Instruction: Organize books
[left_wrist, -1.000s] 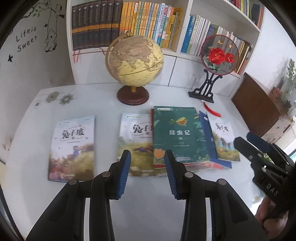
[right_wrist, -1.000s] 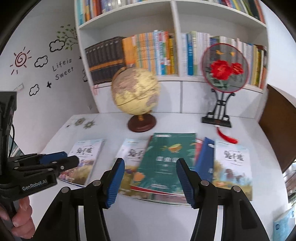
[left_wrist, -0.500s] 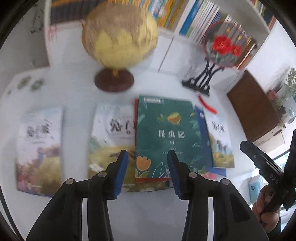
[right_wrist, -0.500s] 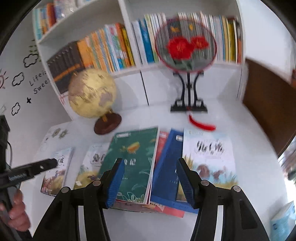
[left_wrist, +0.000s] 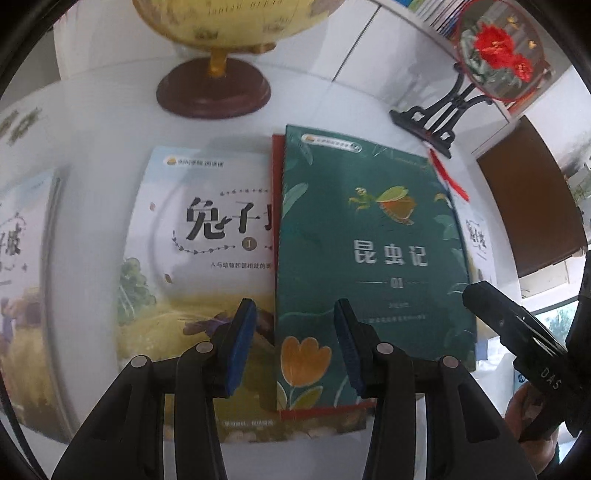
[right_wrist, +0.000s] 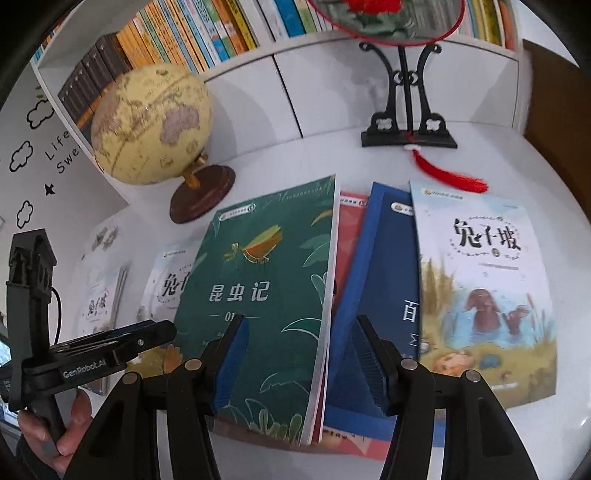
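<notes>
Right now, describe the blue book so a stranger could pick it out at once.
Start at the globe on the white table and come forward to the overlapping books. The blue book lies tilted between the green book and the pale rabbit-cover book, partly under both. It alone is plain dark blue.

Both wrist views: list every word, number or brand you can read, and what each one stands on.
"昆虫记" and "01": green book.
"兔子坡": pale book on the right.
"兔子", cut off, and "1": pale book beside the green one.
"百", cut off: blue book.
"GenRobot.AI": left gripper.
"DAS": right gripper.
"Life", "Swe", cut off: wall.
Small print on covers and shelf spines: unreadable.
</notes>
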